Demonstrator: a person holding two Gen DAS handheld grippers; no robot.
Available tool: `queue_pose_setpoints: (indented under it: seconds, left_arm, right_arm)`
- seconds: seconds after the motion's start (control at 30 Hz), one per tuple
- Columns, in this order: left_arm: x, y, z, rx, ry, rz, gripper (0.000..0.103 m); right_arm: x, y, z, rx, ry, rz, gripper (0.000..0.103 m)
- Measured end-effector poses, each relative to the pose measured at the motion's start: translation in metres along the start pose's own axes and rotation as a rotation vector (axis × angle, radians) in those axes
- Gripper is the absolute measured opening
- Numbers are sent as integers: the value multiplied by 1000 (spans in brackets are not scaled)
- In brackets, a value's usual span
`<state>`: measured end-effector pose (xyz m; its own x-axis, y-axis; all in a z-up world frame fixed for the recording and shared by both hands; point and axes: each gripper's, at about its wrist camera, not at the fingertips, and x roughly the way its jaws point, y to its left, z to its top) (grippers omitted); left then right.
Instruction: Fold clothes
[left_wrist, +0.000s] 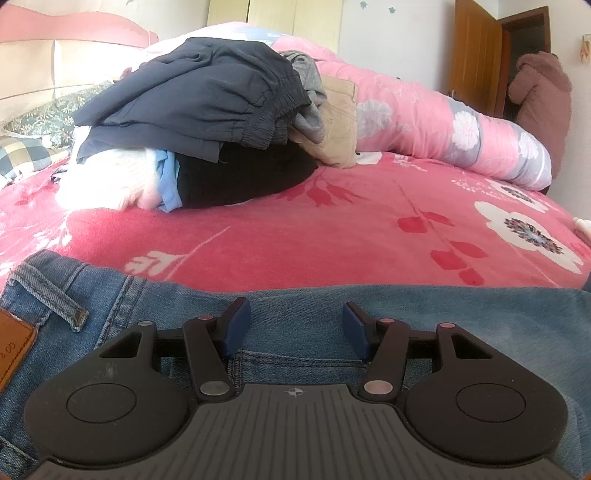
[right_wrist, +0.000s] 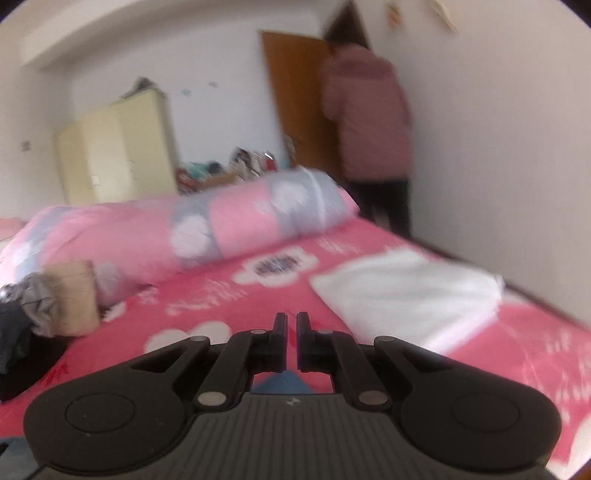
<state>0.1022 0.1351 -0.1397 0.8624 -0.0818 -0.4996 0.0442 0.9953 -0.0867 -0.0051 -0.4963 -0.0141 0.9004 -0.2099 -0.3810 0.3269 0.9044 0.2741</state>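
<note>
The left gripper (left_wrist: 295, 328), jaws apart and empty, rests on the jeans (left_wrist: 295, 295) at the frame's bottom; the right gripper (right_wrist: 291, 339), clenched and empty, should grasp a hem squarely before folding.

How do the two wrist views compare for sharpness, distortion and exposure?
Left wrist view: sharp, denim weave of the jeans crisp; the bed sheet bulges with fisheye curvature; the white garment is overexposed. Right wrist view: smeared throughout, the rolled quilt and white cloth soft-edged, only the right gripper crisp.
</note>
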Motion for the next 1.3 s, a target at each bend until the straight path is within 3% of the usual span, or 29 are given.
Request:
queue_pose_setpoints:
  seconds: [0.07,0.1,0.13,0.2,0.4,0.53,0.77,0.93,1.03,1.1,1.2,1.3]
  left_arm:
    - [0,-1,0,4,1,3,56]
    - [0,-1,0,5,2,4,56]
    - [0,-1,0,8,2,6,56]
    - [0,-2,0,13,3,10,56]
    - [1,-4,0,22,4,17,56]
    - [0,-4,-1,21,3,16,56]
    - [0,-4,-1,19,0,14,56]
    - [0,-2,-1,9,-2,6,56]
    - [0,-2,0,5,-3,3,56]
    - [0,-2,0,4,-4,2,56]
    - [0,-1,-1,0,-5,-1,56]
    - [-1,-1,-1,-6,-6,-4,56]
  right_arm:
    - [12,-16,-11,63,51,5,8]
    - [16,-22,-17,96,78,13,17]
    - [21,-29,-25,144,113,23,35]
    - [29,-46,-38,260,175,51,48]
    - [65,-89,-71,629,363,149,50]
    - [81,-88,-82,722,442,173,51]
    - [69,-73,-95,846,462,209,56]
    - [72,-61,-85,764,430,110,56]
    - [75,-57,-84,759,437,110,53]
    - [75,-49,-82,730,433,115,46]
    - [69,-37,-75,659,391,92,16]
    - [67,-27,-64,560,339,46,7]
